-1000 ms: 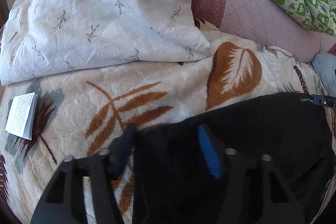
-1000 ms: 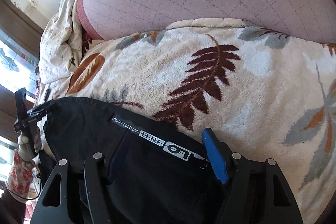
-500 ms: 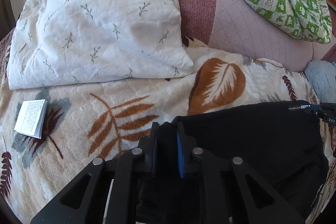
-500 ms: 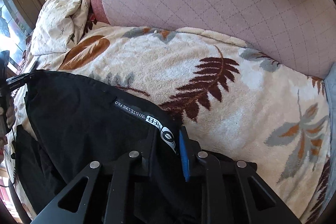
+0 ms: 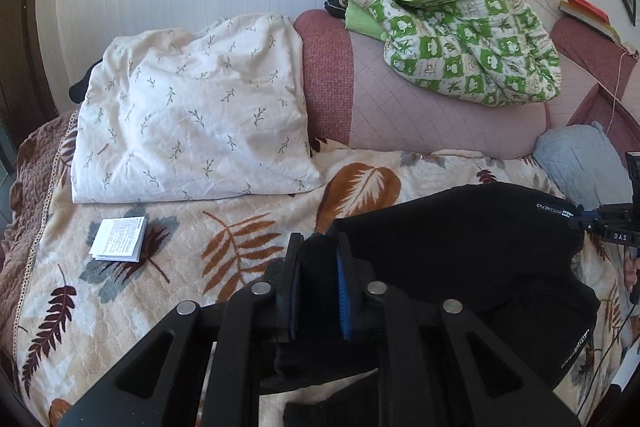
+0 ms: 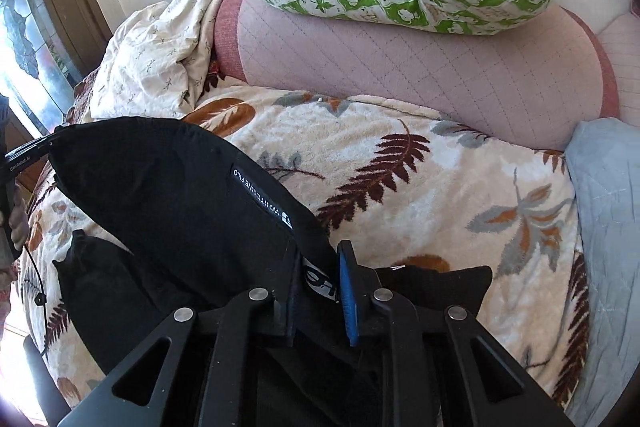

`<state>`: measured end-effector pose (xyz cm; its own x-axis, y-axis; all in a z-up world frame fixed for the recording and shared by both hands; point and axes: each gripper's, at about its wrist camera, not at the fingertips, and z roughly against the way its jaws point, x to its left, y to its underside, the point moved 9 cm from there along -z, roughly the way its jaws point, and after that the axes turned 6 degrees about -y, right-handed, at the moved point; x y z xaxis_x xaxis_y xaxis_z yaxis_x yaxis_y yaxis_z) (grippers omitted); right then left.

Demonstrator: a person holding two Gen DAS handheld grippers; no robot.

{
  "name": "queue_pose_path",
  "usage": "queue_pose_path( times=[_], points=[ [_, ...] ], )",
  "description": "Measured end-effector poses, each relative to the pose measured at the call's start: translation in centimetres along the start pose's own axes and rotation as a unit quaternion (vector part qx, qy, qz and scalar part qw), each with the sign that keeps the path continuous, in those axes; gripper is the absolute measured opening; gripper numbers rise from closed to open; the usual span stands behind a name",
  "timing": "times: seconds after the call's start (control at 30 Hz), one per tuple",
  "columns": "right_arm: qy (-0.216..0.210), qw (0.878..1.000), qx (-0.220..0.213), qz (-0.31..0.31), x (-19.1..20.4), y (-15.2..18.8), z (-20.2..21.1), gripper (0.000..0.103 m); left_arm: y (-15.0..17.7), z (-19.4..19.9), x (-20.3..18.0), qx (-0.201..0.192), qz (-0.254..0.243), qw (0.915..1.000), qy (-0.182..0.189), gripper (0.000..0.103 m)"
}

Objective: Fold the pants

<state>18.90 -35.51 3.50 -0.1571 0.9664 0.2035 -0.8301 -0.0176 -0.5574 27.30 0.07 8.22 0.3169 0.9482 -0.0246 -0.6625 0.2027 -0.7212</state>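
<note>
The black pants (image 5: 460,247) hang stretched between my two grippers above the leaf-patterned blanket (image 5: 160,267). My left gripper (image 5: 318,247) is shut on one end of the waistband, with black cloth bunched between its pads. In the right wrist view my right gripper (image 6: 318,255) is shut on the other end of the pants (image 6: 160,187), pinching the white-lettered label strip. The legs sag down onto the blanket below. Each gripper shows at the edge of the other's view: the right gripper (image 5: 600,223) and the left gripper (image 6: 24,155).
A white leaf-print pillow (image 5: 192,123) and a folded paper leaflet (image 5: 118,245) lie on the blanket to the left. A green checked quilt (image 5: 460,39) sits on the pink sofa back (image 5: 420,107). A grey-blue cushion (image 6: 608,207) lies at the right.
Both grippers went from open around the waistband to shut on it. Both then rose, lifting the waistband off the blanket and pulling it taut.
</note>
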Motion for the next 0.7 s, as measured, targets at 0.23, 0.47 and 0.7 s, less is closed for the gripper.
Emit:
queue_pose_path(
  times=[0.23,0.47,0.7],
  points=[
    [-0.004,1.0,-0.007,0.001,3.2,4.2,3.6,0.018,4.1,4.9,-0.4,-0.024,-0.022,0.9994,-0.012,0.014],
    [-0.006,1.0,0.016,0.001,6.0,10.8,4.5,0.018,10.3,7.2,-0.3,-0.025,-0.061,0.9966,-0.049,0.018],
    [0.016,0.998,0.053,-0.015,5.5,17.3,3.4,0.029,16.6,5.9,1.9,0.015,-0.113,0.9863,-0.12,0.048]
  ],
)
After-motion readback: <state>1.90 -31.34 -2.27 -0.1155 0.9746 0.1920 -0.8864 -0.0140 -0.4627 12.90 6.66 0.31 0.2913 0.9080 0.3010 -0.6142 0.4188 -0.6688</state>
